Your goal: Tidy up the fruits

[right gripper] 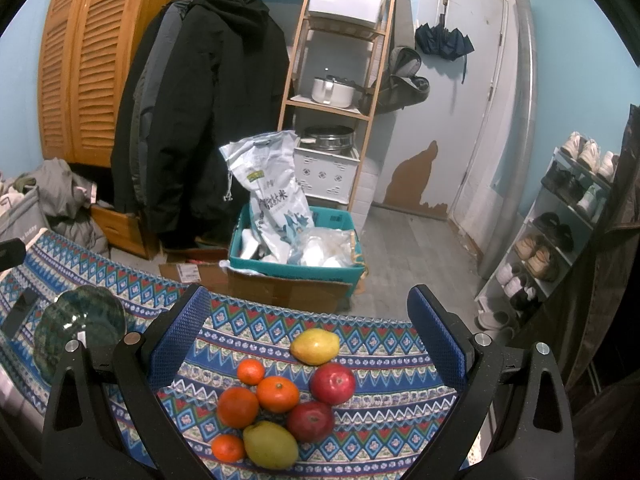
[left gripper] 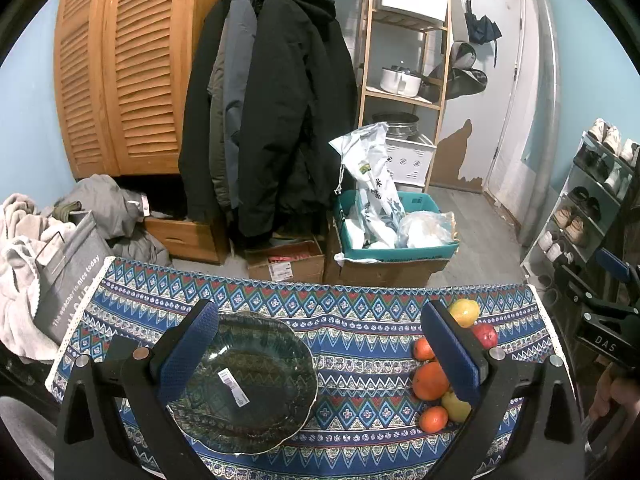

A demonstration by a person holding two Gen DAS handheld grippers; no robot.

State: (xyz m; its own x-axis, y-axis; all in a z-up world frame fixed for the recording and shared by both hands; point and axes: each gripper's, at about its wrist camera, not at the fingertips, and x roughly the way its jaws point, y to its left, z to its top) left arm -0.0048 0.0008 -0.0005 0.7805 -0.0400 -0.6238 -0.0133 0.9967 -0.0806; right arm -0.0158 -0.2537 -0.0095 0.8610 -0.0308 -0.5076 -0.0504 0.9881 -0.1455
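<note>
The left gripper (left gripper: 320,354) hangs over the table with its blue-padded fingers (left gripper: 188,354) spread wide and nothing between them. Under its left finger sits a dark green glass bowl (left gripper: 256,384) with a scalloped rim and a white sticker inside, resting on the patterned tablecloth (left gripper: 360,360). The fruit lies well to the right of the bowl, partly hidden behind the right finger of this gripper.

The right gripper (right gripper: 308,340) also stands open, fingers wide apart, holding nothing, directly above the pile of fruit. Nearest in its view are a small orange (right gripper: 228,448) and a yellow-green pear (right gripper: 270,444), touching each other. Just behind them sit a bigger orange (right gripper: 238,407), another orange (right gripper: 278,394) and a dark red apple (right gripper: 311,421). Further back come a small orange (right gripper: 251,371) and a second red apple (right gripper: 333,383), and at the far side of the pile a yellow pear with a reddish blush (right gripper: 315,346), lying near the table's far edge. All the fruit rests on the cloth, none in the bowl.

Beyond the table a teal crate (right gripper: 344,266) sits on a cardboard box (right gripper: 288,290) and holds a white rice bag (right gripper: 272,196) and plastic bags. Behind that hang dark coats (right gripper: 208,100) on a rail, beside a wooden shelf (right gripper: 332,92) with a white pot (right gripper: 332,90). A slatted wooden wardrobe (right gripper: 84,68) stands at the left, a shoe rack (right gripper: 560,232) at the right, and an umbrella (right gripper: 444,42) hangs on the door.
</note>
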